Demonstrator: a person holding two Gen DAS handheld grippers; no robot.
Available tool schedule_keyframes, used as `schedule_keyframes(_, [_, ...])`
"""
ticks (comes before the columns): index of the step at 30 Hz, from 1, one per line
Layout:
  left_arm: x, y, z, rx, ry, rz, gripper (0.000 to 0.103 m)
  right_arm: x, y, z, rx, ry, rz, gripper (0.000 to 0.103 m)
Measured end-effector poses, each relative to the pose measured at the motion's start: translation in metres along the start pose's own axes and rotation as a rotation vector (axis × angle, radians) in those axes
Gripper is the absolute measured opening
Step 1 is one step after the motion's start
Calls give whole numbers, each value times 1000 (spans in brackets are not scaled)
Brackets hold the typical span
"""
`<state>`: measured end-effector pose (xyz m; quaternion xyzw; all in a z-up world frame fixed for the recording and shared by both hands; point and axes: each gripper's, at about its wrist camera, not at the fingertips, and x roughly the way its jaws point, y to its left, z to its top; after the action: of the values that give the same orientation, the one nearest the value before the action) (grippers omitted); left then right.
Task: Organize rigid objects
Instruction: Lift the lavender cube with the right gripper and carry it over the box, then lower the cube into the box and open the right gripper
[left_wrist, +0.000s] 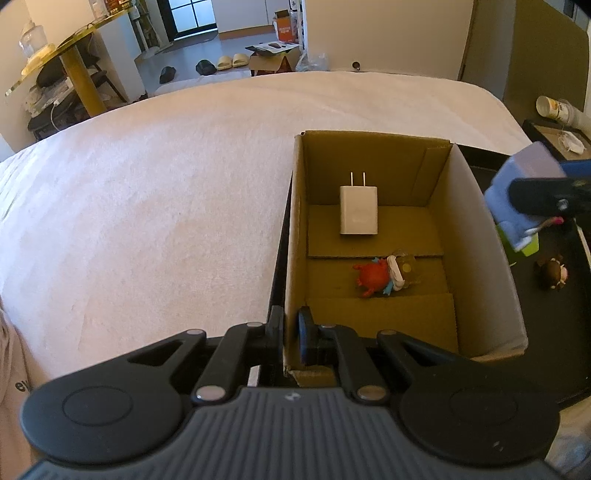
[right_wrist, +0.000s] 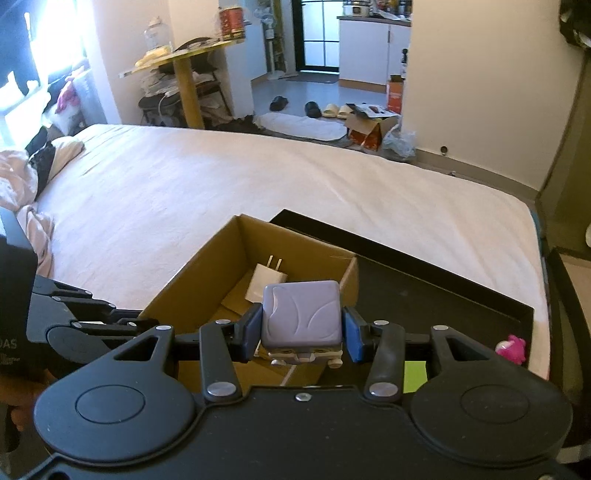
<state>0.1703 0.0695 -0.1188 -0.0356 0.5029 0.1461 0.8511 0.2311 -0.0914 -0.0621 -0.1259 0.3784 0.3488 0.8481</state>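
Soft daylight from a blown-out window (right_wrist: 55, 48); fisheye bending at edges.

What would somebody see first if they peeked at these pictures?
Probably the purple block-headed toy, squeezed in the right hand-held gripper just above the cardboard box. Inside the box lie a white charger plug and a little red crab toy. The left hand-held gripper pinches the box's near wall, all on a big white bed.
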Motion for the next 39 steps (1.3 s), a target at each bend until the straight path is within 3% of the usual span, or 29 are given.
schedule_keyframes(13, [1, 7, 0, -5, 4, -31, 7, 24, 30, 11, -141, 45, 4, 45])
schedule_keyframes(39, [1, 10, 2, -26, 11, -42, 7, 81, 51, 11, -497, 141, -45, 45])
